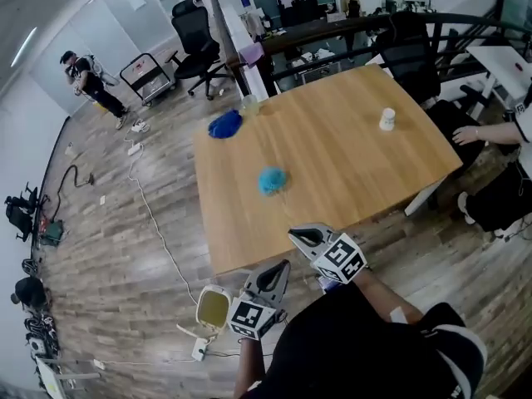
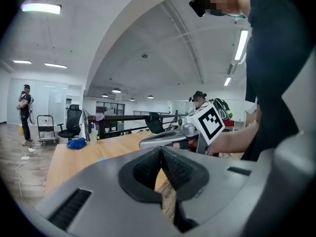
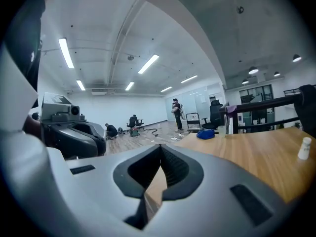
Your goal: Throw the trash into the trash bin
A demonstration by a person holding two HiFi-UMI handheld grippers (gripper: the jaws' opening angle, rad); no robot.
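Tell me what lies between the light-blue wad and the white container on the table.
Nothing. In the head view, only bare tabletop runs from the light-blue wad to the white container.

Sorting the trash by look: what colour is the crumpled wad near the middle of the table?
The wad is light turquoise blue, clearest in the head view.

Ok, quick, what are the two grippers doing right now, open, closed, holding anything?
Grey left gripper: closed, holding nothing.
Grey right gripper: closed, holding nothing.
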